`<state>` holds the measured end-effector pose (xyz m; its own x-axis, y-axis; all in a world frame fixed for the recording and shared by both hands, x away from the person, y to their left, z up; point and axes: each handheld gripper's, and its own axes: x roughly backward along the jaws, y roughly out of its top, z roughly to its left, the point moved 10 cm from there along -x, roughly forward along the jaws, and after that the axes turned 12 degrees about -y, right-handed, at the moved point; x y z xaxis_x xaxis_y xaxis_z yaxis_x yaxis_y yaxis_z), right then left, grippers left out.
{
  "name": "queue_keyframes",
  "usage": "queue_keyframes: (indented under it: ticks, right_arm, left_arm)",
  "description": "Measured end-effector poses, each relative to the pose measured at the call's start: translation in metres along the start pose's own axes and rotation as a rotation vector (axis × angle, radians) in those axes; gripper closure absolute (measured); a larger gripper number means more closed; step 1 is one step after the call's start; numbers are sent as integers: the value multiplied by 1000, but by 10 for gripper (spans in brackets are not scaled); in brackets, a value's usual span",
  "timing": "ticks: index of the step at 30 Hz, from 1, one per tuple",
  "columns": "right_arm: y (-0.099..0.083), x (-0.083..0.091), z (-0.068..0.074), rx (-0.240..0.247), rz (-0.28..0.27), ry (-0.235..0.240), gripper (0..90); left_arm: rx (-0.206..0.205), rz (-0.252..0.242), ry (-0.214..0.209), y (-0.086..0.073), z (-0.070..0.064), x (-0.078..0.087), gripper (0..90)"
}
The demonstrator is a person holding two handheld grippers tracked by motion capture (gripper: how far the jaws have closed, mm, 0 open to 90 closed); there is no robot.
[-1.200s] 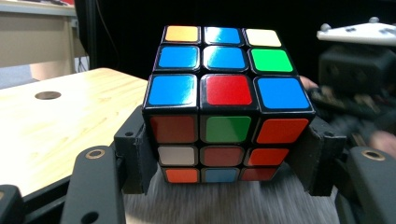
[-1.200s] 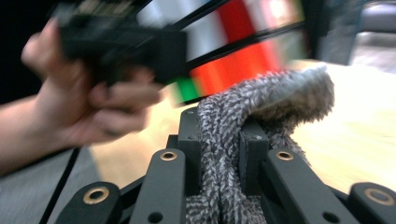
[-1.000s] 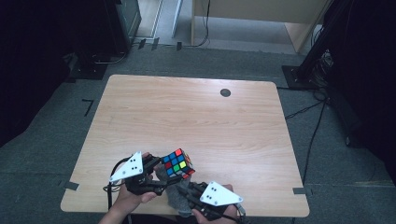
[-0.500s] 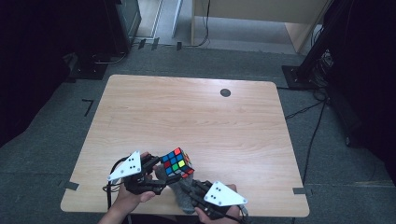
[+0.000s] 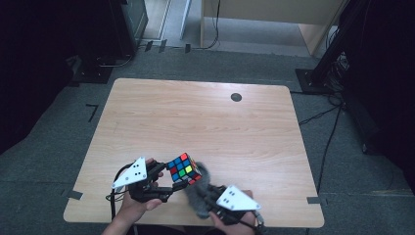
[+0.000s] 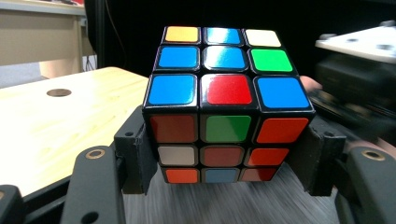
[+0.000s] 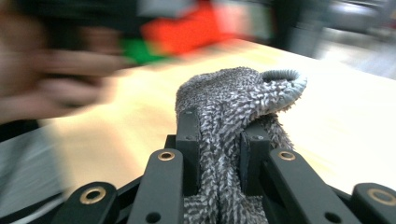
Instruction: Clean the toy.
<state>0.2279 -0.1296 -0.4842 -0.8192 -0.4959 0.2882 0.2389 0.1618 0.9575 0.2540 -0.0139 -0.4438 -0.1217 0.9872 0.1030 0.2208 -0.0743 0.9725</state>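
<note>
Gripping a puzzle cube (image 6: 227,100) by two opposite sides, the left gripper (image 5: 164,178) held it raised just above the table's (image 5: 195,117) near edge. Right of the cube, the right gripper (image 5: 208,198) pinched a grey cloth (image 7: 233,116) between closed-in jaws, the cloth just below the cube.

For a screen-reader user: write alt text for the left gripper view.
A scrambled puzzle cube is clamped between the left gripper's two black jaws, held above a light wooden table. Its top face shows mostly blue stickers, its front face mostly red and orange ones. A blurred right gripper sits at the right edge.
</note>
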Motion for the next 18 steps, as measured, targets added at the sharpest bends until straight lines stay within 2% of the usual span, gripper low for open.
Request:
queue_keyframes:
  ticks: [1, 2, 4, 8, 11, 14, 16, 18]
  right_arm:
    - [-2, 0, -20, -13, 13, -77, 749]
    - [-5, 1, -33, -28, 23, -125, 747]
    - [-11, 0, -52, -57, 37, -185, 737]
    - [-36, -11, -69, -115, 117, -220, 696]
    - [-50, -16, -79, -149, 167, -240, 580]
    - [-46, -15, -88, -163, 145, -274, 392]
    - [-37, -12, -90, -146, 108, -294, 331]
    - [-23, -7, -85, -117, 46, -285, 307]
  left_arm:
    - [3, 0, 4, 0, 1, 0, 342]
    - [4, 1, 6, -1, 2, 0, 342]
    - [8, 8, 10, -3, 2, -2, 342]
    - [3, 25, 18, -6, 3, -4, 342]
    - [0, 30, 29, -7, 5, -4, 342]
    - [8, 31, 43, -8, 8, -2, 342]
    - [17, 30, 50, -8, 11, 0, 342]
    - [24, 32, 56, -8, 12, 0, 342]
